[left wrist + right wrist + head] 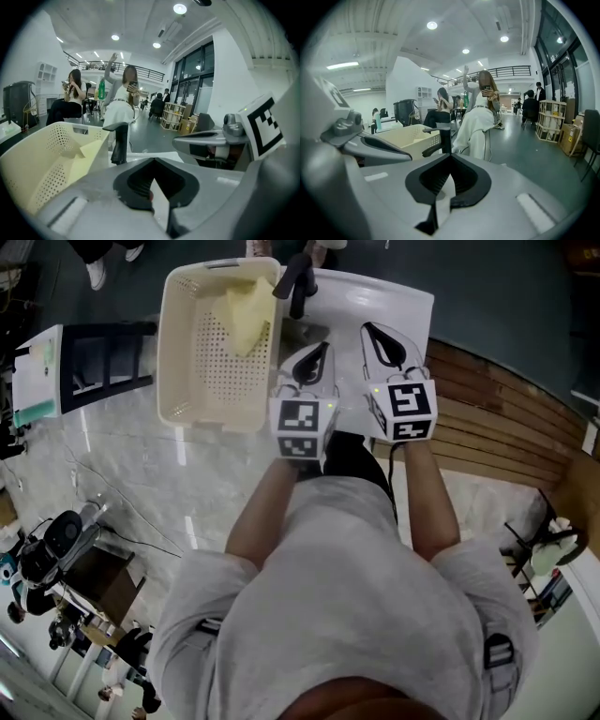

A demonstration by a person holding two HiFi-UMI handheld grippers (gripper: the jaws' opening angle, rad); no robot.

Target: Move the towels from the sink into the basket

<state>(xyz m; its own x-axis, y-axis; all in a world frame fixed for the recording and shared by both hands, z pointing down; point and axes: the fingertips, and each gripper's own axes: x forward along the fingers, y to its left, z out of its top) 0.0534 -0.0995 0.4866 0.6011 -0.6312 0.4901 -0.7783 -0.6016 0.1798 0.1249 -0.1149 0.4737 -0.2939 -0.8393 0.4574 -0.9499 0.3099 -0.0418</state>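
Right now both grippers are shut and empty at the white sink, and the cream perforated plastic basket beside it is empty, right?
Not quite: the cream perforated plastic basket is not empty; the head view shows a yellow towel lying in it. Both the left gripper and the right gripper are shut and empty at the white sink.

Worktop (178,474): pale grey marble-look slab, glossy, with light streaks reflecting off it. Cream perforated basket (169,352) sits on it at 11 o'clock, upright, open side up. White sink (412,310) is at 1 o'clock, just beside the basket's right wall; can't tell if they touch. Black tap (296,282) stands at 12 o'clock by the sink's rim, between basket and sink. Curved wooden slats (506,427) border the worktop at 3 o'clock. The marble runs on toward 8 o'clock.
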